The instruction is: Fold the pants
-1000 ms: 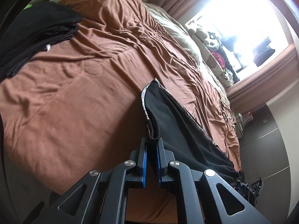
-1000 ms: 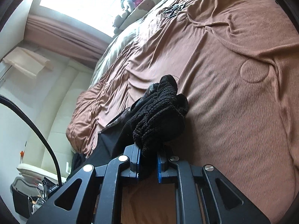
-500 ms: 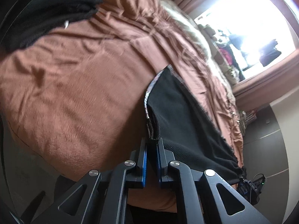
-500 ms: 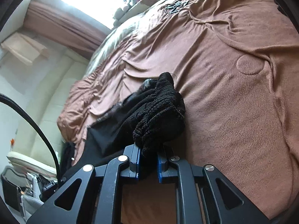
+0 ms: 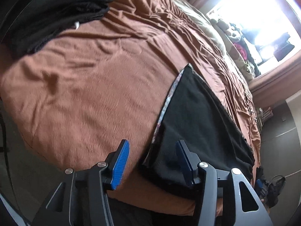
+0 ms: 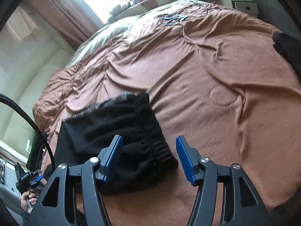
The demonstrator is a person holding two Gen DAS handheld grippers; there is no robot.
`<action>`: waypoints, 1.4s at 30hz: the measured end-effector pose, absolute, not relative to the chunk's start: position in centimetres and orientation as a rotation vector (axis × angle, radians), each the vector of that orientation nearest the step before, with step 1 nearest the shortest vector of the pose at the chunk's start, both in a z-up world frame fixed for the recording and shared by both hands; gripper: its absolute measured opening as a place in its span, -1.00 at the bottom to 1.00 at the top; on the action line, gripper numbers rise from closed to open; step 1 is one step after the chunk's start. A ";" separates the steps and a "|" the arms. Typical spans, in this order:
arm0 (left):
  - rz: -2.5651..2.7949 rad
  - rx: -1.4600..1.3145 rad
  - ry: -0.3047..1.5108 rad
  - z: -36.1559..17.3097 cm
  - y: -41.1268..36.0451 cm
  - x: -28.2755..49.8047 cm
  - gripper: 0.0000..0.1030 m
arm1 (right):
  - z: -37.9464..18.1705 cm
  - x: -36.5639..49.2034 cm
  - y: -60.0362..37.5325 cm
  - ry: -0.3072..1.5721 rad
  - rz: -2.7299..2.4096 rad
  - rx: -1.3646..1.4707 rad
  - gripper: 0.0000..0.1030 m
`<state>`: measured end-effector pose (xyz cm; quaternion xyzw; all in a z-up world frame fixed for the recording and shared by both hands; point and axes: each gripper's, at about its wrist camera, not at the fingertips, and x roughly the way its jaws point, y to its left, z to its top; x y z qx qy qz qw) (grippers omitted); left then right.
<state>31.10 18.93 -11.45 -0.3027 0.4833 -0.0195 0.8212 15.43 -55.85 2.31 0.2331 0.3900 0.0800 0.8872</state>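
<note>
Black pants (image 5: 197,124) lie flat on the brown bedspread (image 5: 97,86) near the bed's front edge, with a patterned hem edge along their left side. My left gripper (image 5: 152,160) is open and empty, just above the pants' near corner. In the right wrist view the pants' gathered waistband end (image 6: 128,131) lies on the bedspread (image 6: 216,86). My right gripper (image 6: 148,158) is open and empty, its jaws straddling that bunched end without holding it.
A pile of black clothes (image 5: 52,13) lies at the far left of the bed, and its edge shows in the right wrist view (image 6: 289,45). Stuffed toys (image 5: 235,35) sit by the bright window. A cable (image 6: 28,116) and the other gripper's handle (image 6: 30,179) are at left.
Both grippers have opened and let go of the pants. The pants now rest flat on the bed, and both grippers have drawn back slightly.
</note>
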 end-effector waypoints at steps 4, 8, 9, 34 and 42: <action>-0.090 -0.591 1.018 -10.4 17.9 32.6 0.06 | 3.4 16.1 -54.4 0.793 0.192 0.406 0.11; -0.148 -0.539 1.030 -9.8 16.5 35.1 0.06 | 4.1 18.0 -52.3 0.807 0.220 0.320 0.11; -0.155 -0.527 1.031 -9.6 16.2 35.8 0.06 | 4.3 18.4 -51.6 0.809 0.235 0.307 0.11; -0.234 -0.413 1.078 -10.6 13.5 47.6 0.06 | 3.6 31.6 -37.1 0.916 0.410 -0.054 0.11; -0.261 -0.382 1.117 -12.5 12.7 51.5 0.06 | 2.3 35.2 -33.1 0.957 0.474 -0.135 0.11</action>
